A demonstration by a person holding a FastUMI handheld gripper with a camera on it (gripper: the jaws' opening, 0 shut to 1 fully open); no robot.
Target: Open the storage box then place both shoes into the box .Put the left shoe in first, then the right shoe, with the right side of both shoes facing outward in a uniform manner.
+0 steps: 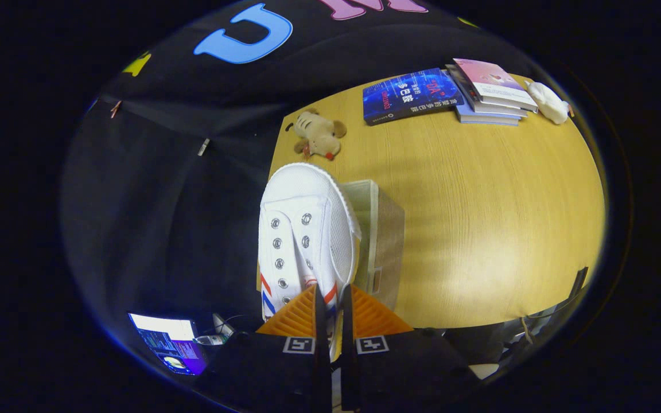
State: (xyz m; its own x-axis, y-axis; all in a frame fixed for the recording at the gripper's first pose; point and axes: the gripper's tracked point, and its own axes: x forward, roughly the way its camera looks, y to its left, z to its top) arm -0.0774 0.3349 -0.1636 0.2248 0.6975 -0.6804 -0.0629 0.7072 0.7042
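Two fingers of the gripper (330, 298) clamp the shoe (302, 229), held above the box (382, 241) near the table's (491, 229) left edge.

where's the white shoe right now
In the gripper view the white shoe is pinched at its rear between the gripper fingers, toe pointing ahead, beside the clear storage box.

gripper (330, 304), ribbed wedge-shaped fingers, dark body; square coded marker on each side
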